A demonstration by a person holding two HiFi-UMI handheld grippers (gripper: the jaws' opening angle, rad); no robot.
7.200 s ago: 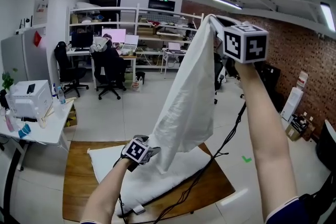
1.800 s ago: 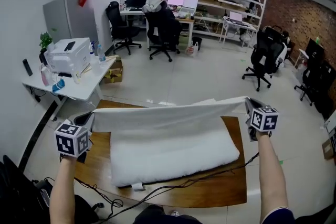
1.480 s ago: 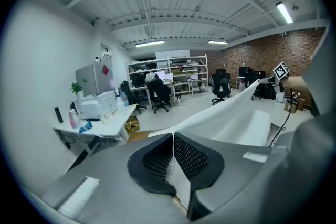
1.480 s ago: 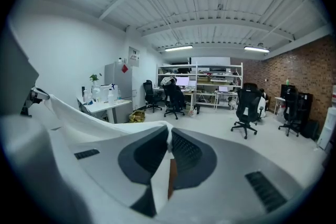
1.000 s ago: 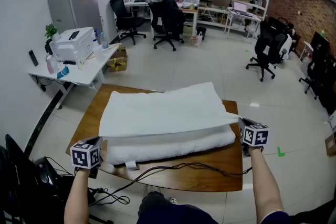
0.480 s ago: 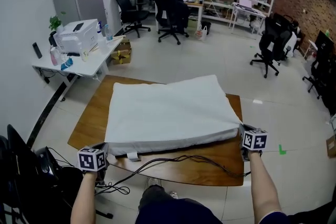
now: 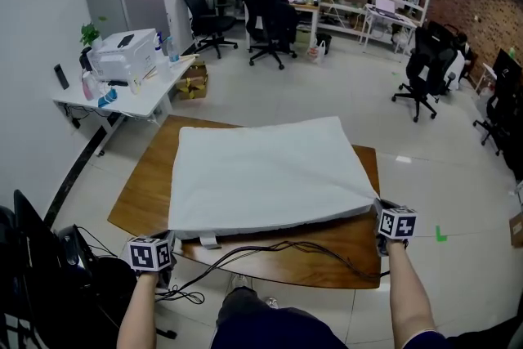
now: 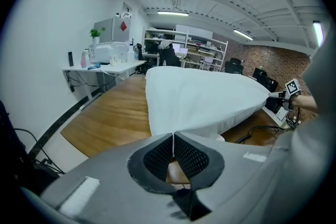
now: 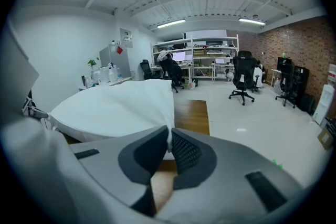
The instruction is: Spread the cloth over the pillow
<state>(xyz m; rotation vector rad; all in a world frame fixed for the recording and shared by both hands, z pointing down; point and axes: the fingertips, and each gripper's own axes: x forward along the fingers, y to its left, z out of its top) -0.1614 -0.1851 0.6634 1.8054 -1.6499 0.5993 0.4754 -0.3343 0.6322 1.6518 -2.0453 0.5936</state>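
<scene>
My left hand-held gripper (image 7: pixel 167 239) has its jaws pressed together on the near left corner of the white cloth (image 7: pixel 261 172). In the left gripper view only a thin sliver of fabric shows between the mesh pads (image 8: pixel 157 157). My right hand-held gripper (image 7: pixel 378 210) is likewise pinching the near right corner, and in the right gripper view the fabric runs straight out from its closed jaws.

From those two corners the cloth stretches away ahead of both hand-held grippers. It lies over the pillow (image 7: pixel 278 222), whose near edge peeks out as a thin strip below the hem, between the two hand-held grippers. The pillow rests on the wooden worktop (image 7: pixel 139 192). Bare wood shows out to the left of my left hand-held gripper and just beyond my right one. A tangle of black cables (image 7: pixel 278 249) lies across the worktop's near edge, between the hand-held grippers and closer to me than the pillow.
</scene>
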